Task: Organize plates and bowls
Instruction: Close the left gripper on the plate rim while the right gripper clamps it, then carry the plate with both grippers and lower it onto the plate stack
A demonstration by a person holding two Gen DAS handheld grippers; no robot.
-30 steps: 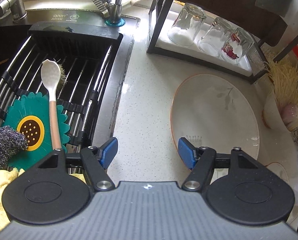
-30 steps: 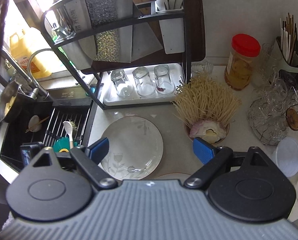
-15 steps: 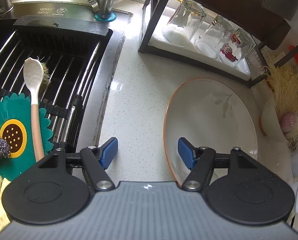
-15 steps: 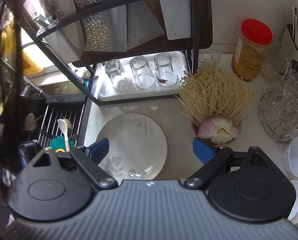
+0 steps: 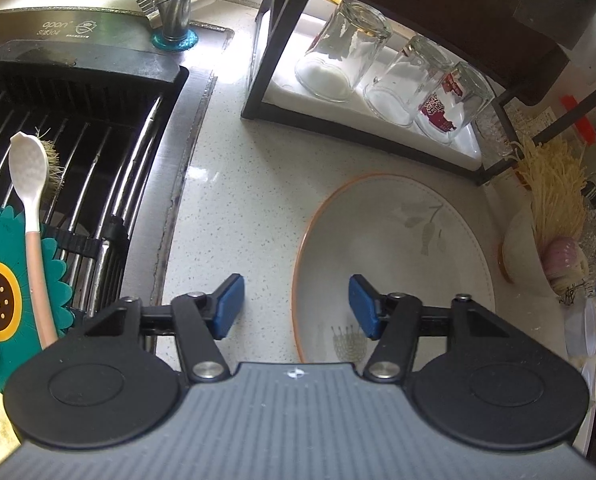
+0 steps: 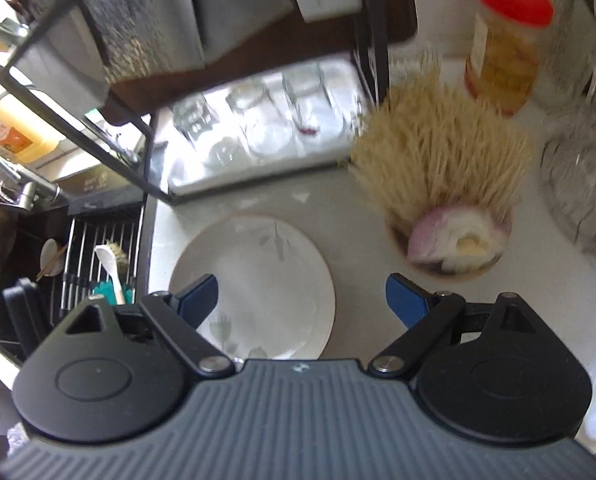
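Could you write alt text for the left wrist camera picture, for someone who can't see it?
An open left gripper hovers over the left rim of a white plate on a speckled counter. Three upturned glasses sit behind, a sink rack to the left.
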